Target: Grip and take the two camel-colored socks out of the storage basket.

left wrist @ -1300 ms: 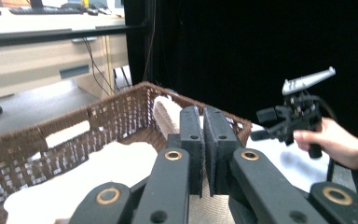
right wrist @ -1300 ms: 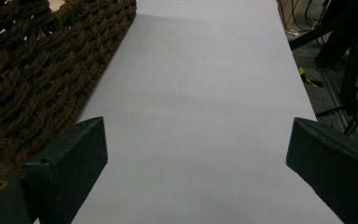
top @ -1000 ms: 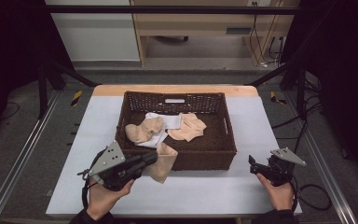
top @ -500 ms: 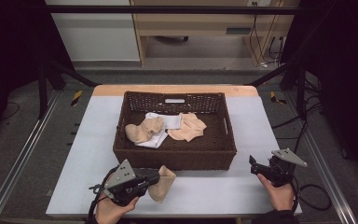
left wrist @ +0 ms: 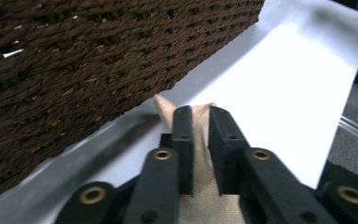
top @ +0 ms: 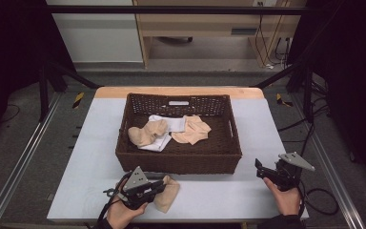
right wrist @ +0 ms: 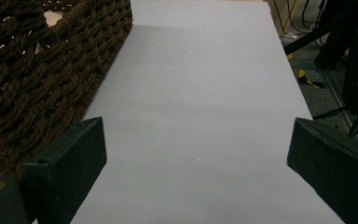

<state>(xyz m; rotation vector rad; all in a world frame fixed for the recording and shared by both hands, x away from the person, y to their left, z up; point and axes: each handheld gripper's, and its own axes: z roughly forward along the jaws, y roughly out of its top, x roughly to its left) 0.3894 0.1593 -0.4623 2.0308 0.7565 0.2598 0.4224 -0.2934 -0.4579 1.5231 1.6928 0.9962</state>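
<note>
One sock (top: 168, 192): we lay it flat at the bench's (top: 90, 143) near edge.
Left tongs (left wrist: 200, 121): just easing apart, sock between.
Right tongs (top: 259, 165): spread, idle.

A lab: metal frame rails (top: 24, 157), floor cables (top: 314, 195), black curtains (top: 9, 52).

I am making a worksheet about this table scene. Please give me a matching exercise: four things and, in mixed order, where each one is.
Things:
1. beige sock
2. white cloth
3. right claw
4. basket

Places:
A. inside the basket
B. middle of the table
C. between the left claw's jaws, in front of the basket
D. right of the basket, open over bare table

Pairs: 1-C, 2-A, 3-D, 4-B
</note>
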